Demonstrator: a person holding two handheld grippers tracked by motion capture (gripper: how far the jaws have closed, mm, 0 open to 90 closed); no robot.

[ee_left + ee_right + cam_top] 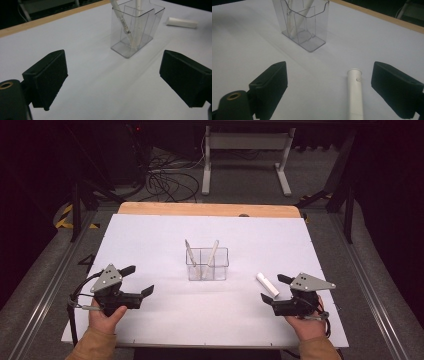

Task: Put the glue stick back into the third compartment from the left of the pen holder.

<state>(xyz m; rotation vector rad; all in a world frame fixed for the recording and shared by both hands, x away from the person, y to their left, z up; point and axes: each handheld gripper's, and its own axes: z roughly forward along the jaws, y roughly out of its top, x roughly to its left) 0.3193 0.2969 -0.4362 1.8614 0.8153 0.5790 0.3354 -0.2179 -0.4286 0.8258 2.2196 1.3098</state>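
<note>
Our right gripper (329, 87) has its fingers apart around the white tube (355, 95), at five o'clock from the clear holder (207, 264) on the surface; it looks light, stiff and slippery, so we'd pinch mid-length.

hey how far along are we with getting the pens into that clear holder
Two pens already stand tilted in the clear holder. In hand: the right gripper has its jaws open on either side of the white tube lying flat on the table, not yet pinching it. The left gripper is open and holds nothing. Left: close on the tube, lift it and probably drop it into the holder.
</note>
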